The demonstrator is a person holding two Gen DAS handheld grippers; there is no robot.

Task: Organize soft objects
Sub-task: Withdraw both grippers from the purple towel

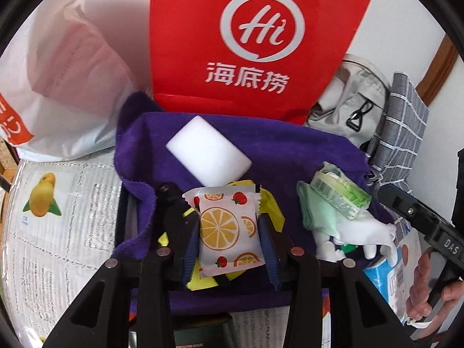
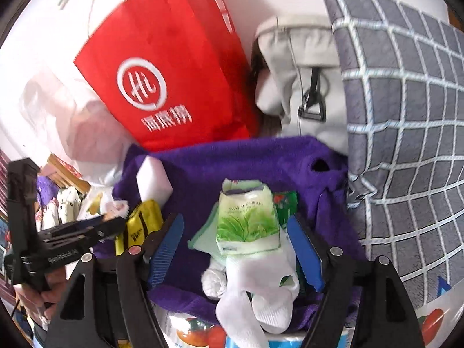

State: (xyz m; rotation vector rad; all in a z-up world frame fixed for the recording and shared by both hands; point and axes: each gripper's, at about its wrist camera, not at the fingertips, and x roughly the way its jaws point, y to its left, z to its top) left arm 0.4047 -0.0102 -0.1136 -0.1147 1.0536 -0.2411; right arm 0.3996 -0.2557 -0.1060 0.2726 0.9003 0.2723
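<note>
Left wrist view: my left gripper [image 1: 229, 232] pinches the fruit-print packet [image 1: 227, 229]; my right gripper [image 2: 236, 249] spreads wide, level, straddling the white sock [image 2: 258, 284].

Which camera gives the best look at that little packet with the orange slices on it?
The left wrist view: the fruit-print packet sits whole and sharp between the left gripper fingers. In the right wrist view, only a white scrap beside the yellow pouch may be it; I cannot tell.

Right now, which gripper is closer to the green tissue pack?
Right. The right gripper straddles the sock directly under the green tissue pack. The left gripper sits off to the pack's side, closed on the fruit-print packet.
</note>
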